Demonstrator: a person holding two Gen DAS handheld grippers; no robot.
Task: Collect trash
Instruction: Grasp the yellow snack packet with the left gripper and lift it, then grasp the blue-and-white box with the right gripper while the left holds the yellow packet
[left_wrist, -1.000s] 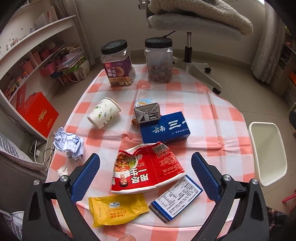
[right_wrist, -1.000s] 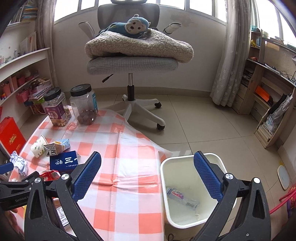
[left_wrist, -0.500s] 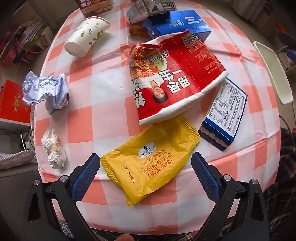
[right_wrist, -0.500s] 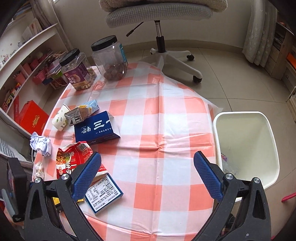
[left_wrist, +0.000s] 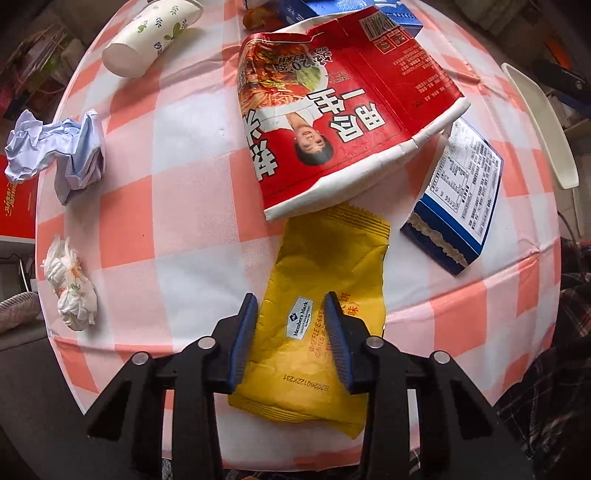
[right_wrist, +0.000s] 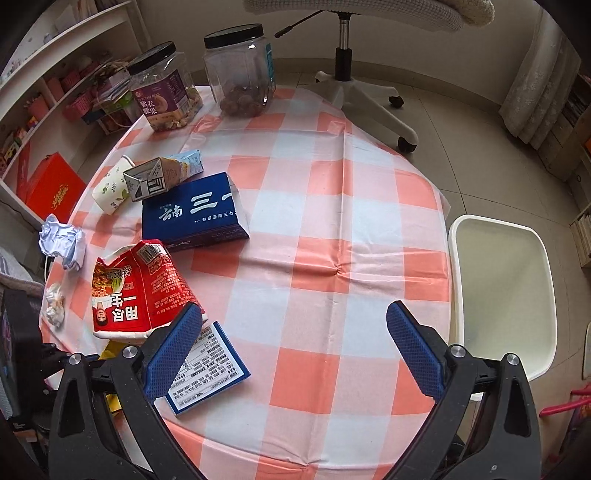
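At the far left edge of the checked table (left_wrist: 192, 206) lie a crumpled blue-white paper ball (left_wrist: 59, 147) and, nearer the rim, a small wadded tissue (left_wrist: 72, 291); a paper cup (left_wrist: 149, 37) lies tipped over further back. Moving right, the left gripper (left_wrist: 291, 314) points straight down over the yellow snack wrapper (left_wrist: 325, 280), its jaws closing, one pad at the wrapper's left edge and the other over the printed middle, so they straddle only part of the wrapper's width. Whether the pads have yet pinched the foil I cannot tell; it looks puffed between them and not yet lifted. The wrapper's long axis runs away from the gripper, its far end tucked under the rim of the flattened red noodle cup (left_wrist: 340, 110), and the jaws close across that axis near its closer half, which suits a pinch. Right of it lies a small blue box (left_wrist: 461, 192) with a nutrition label facing up. The right gripper (right_wrist: 295, 350) hangs with jaws spread wide and nothing in them, above the table's near edge beside that same box (right_wrist: 210, 365), so the left hand is plainly the nearer one to the wrapper. Furthest right, off the table, stands the white bin (right_wrist: 458, 258), well apart from the wrapper, so the catch must probably travel across.
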